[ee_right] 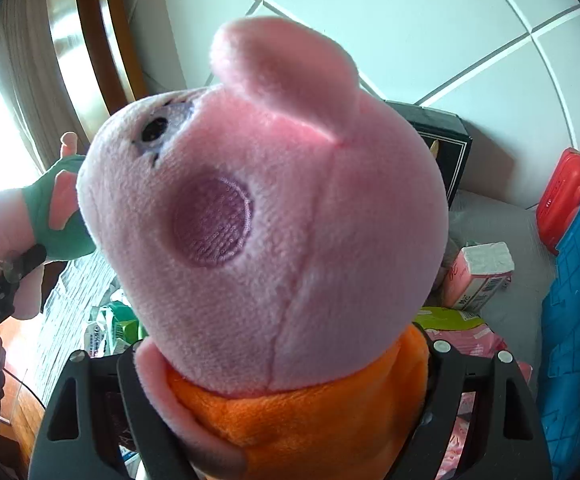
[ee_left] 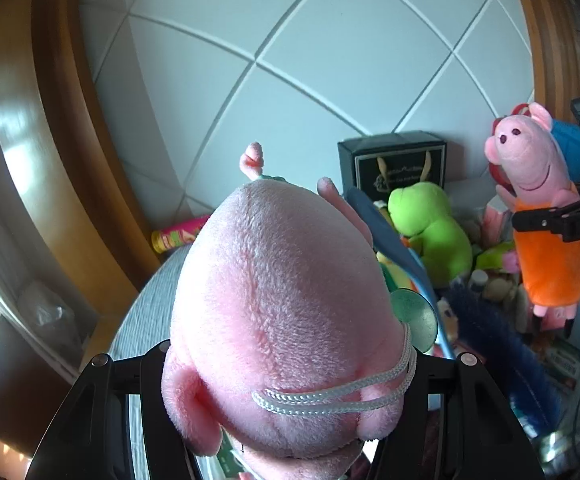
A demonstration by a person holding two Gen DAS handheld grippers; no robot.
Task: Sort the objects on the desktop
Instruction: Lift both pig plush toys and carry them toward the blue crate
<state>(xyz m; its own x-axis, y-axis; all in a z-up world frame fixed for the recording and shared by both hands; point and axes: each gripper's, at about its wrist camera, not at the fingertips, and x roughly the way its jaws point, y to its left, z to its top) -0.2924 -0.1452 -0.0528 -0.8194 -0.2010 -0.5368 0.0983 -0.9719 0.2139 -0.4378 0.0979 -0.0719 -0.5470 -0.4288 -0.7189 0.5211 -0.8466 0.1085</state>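
Two pig plushes, orange-dressed [ee_right: 309,412] and green-dressed [ee_left: 278,312], each clamped in a gripper.

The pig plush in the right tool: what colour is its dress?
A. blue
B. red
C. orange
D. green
C: the pig plush wears an orange dress where the right tool grips it; the left wrist view shows the same orange body.

A pink pig in green [ee_left: 282,312] and a pink pig in orange [ee_right: 274,220] are held upright, above the worktop.
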